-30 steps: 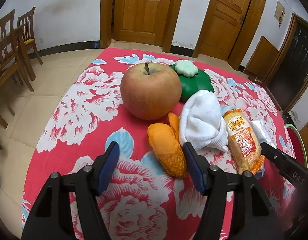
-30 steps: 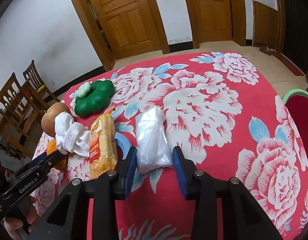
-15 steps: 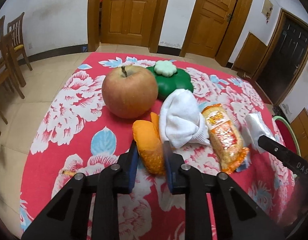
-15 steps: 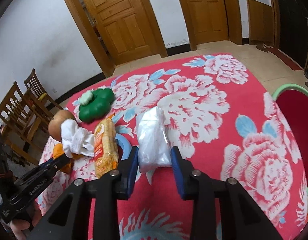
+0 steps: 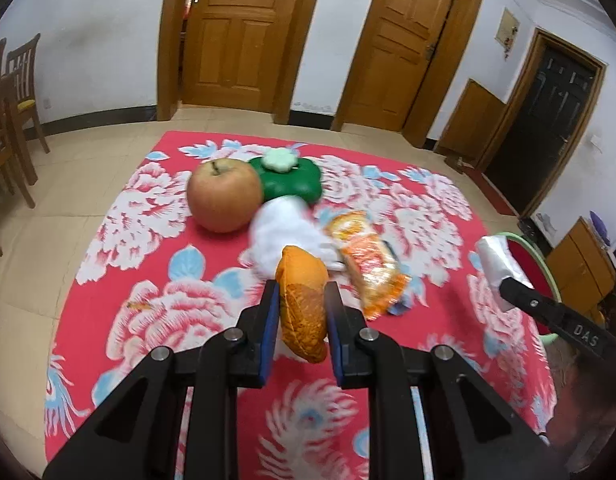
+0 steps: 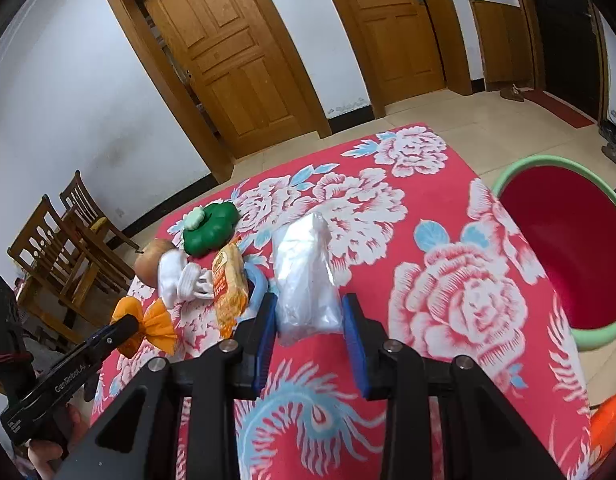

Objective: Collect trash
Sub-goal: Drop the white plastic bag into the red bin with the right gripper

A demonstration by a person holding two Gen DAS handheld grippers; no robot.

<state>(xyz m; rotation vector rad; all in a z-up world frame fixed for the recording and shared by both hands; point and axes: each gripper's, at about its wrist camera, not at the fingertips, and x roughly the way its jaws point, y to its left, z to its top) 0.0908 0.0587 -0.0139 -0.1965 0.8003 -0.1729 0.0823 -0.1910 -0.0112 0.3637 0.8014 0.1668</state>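
I saw the table [image 6: 447, 360] under its red flowered cloth, with the red basin [image 6: 563, 256] just past its right edge. On the table, the apple [image 5: 224, 194] sat beside the green lid [image 5: 292, 178]. My right gripper [image 6: 309, 314] had its jaws clamped on the clear plastic bag [image 6: 304, 276], above the table. My left gripper [image 5: 302, 314] had its jaws pinching the orange wrapper [image 5: 304, 300], lifted off the table.

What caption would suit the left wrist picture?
Left gripper lifts an orange peel above the floral tablecloth, apple behind.
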